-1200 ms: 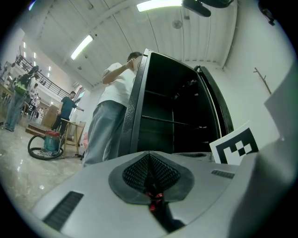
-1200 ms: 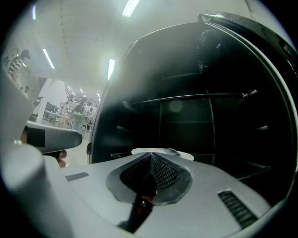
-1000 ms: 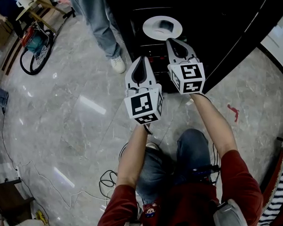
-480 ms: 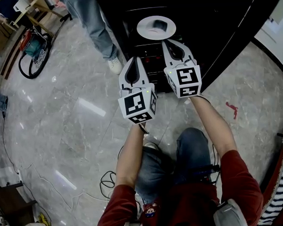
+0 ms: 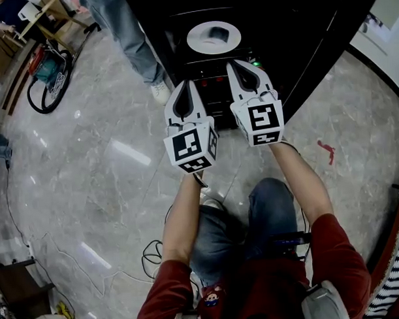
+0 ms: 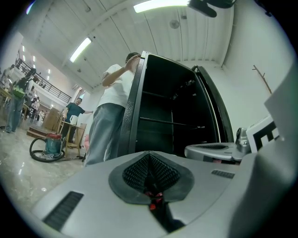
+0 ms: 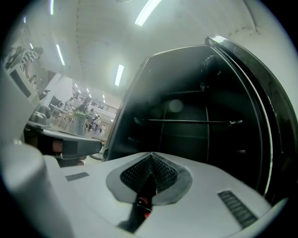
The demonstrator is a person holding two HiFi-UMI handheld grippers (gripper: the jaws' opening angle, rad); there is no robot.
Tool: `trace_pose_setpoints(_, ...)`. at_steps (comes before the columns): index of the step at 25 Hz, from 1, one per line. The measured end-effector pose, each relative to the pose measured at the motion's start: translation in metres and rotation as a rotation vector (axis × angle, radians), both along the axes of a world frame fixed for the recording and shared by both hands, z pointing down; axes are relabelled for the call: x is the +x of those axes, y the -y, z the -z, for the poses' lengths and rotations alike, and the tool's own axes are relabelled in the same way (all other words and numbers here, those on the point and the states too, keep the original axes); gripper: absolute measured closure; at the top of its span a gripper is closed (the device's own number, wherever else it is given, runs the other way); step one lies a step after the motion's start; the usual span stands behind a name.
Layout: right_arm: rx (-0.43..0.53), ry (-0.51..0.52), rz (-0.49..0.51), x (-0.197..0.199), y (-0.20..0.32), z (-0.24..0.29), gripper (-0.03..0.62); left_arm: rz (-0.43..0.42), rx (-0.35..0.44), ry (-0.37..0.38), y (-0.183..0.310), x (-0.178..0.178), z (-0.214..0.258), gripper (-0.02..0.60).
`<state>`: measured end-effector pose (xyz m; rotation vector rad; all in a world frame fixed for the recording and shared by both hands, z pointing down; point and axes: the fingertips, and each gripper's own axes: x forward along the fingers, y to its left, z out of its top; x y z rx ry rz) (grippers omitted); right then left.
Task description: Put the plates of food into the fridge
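Head view: left gripper (image 5: 186, 84) and right gripper (image 5: 238, 64) are both pressed together, empty. The right has just shifted slightly. The plate of food (image 5: 198, 40) sits inside the fridge (image 5: 299, 28), apparently delivered.

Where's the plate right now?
Head view, top centre: the plate sits in the open black fridge, just beyond the tips of the left gripper and right gripper.

Plate (image 5: 213, 37) inside the fridge (image 5: 300, 41) — left gripper (image 5: 184, 85) and right gripper (image 5: 236, 65) just before it.
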<state>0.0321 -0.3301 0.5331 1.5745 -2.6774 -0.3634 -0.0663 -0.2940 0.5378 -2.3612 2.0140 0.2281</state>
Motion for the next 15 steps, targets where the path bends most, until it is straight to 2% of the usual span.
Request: trace_pose_setpoints(15, 0.013, 0.022, -0.007, 0.027, -0.039, 0.009, 0.583, -0.009, 0.003, 0.035, -0.015, 0.018, 0.001, 0.575)
